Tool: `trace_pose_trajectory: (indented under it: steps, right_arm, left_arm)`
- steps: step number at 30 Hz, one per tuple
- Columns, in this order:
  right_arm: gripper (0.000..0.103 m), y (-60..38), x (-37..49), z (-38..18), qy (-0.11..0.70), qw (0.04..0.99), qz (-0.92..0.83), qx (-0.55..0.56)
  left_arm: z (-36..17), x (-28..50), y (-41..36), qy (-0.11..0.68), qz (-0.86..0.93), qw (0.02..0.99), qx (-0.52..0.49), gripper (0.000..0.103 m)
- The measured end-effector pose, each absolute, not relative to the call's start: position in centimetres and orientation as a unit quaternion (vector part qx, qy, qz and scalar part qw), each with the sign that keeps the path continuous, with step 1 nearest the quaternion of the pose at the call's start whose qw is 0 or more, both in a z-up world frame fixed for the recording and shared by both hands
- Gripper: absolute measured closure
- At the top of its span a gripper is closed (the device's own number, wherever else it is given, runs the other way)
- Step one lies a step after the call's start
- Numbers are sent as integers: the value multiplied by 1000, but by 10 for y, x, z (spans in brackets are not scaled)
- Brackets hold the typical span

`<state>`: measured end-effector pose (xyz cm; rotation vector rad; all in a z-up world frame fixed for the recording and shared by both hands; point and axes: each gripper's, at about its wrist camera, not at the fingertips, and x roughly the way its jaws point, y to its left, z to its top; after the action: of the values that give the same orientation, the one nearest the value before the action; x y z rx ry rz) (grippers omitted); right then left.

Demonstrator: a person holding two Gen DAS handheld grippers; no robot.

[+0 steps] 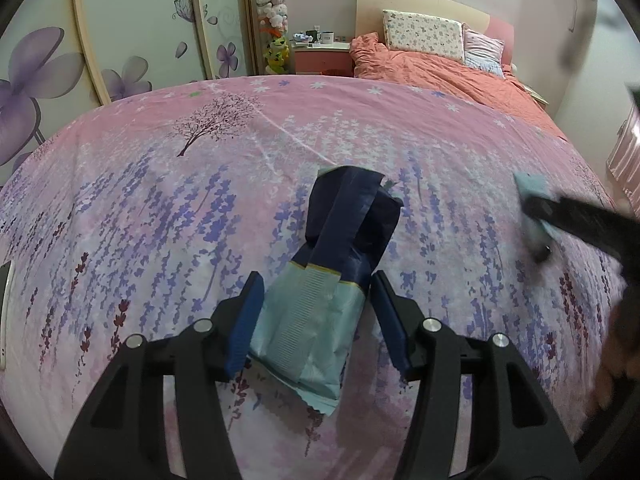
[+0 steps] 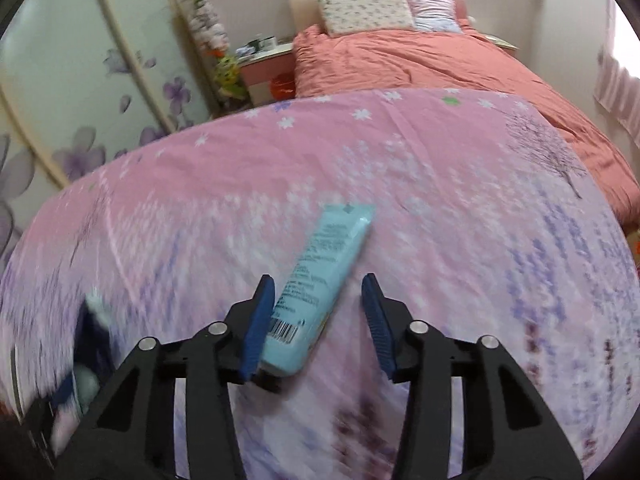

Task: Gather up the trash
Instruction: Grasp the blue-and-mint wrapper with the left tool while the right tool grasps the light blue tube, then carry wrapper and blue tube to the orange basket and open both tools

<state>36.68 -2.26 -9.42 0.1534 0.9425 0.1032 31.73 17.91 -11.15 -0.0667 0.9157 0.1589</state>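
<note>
Beneath both grippers lies the pink floral bedspread [image 1: 168, 208], a soft surface that will give under pressure. Go largest to smallest from there.

Between the fingers of your left gripper [image 1: 316, 280] sits the crumpled wrapper [image 1: 328, 280], dark blue at the far end and pale teal at the near end. The jaws stand apart on either side of it; the left pad appears to touch the teal part, the right pad stands just clear. Nothing is clamped yet. Centre the wrapper, then close on the thick teal fold, not the loose serrated edge.

Between the fingers of your right gripper [image 2: 318, 284] lies the teal tube [image 2: 320, 280], angled forward and to the right, its barcode end near the left pad. The jaws are wide apart with a gap at the right pad, holding nothing. This view is blurred, so steady the gripper first. Shift left to centre the tube, lower the tips to the fabric, and close across the tube's body.
</note>
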Motion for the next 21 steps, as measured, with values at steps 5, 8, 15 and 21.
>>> trace_pose_trajectory:
  steps: [5,8,15,21]
  right_arm:
    - [77,-63,328,-92,452,889,64,34]
    - [77,-80,310,-92,446,893,54,29]
    - [77,-76,301,-94,437,898,45,19]
    - [77,-102,268,-96,434,901,27,9]
  left_arm:
    - [-112,317,179,441,77,893,-32,48]
    - [-112,318,179,442,77,893,-32,48]
    - [-112,318,179,442,78,893,-29,48]
    - [-110,314,159,436,54,899,3,60]
